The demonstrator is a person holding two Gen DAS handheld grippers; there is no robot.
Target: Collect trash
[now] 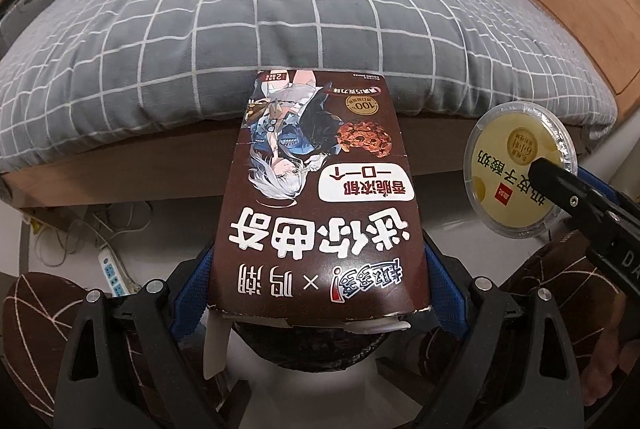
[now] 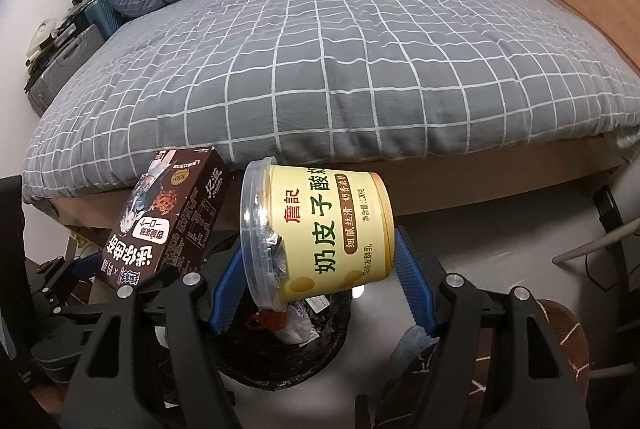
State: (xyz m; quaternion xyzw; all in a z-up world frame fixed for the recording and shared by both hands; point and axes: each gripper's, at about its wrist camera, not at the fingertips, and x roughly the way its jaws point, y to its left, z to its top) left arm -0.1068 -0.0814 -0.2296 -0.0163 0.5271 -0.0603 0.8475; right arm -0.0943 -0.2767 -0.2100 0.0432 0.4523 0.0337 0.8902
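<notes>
Brown cookie box [image 1: 320, 197], yellow yogurt cup [image 2: 320, 229]

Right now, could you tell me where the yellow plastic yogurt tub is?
The yellow plastic yogurt tub lies sideways in the right gripper, above the black trash bin, right of the brown cookie box.

You are looking at a brown cookie box [image 1: 320, 197] filling the centre of the left wrist frame, its printed face up with the text upside down and its torn flap end at the bottom. At the right edge sits the yellow yogurt cup [image 1: 520, 169], bottom toward you. In the right wrist frame the cup [image 2: 320, 229] is lying sideways at centre, torn foil at its left mouth, above the black-lined trash bin [image 2: 288, 349].
</notes>
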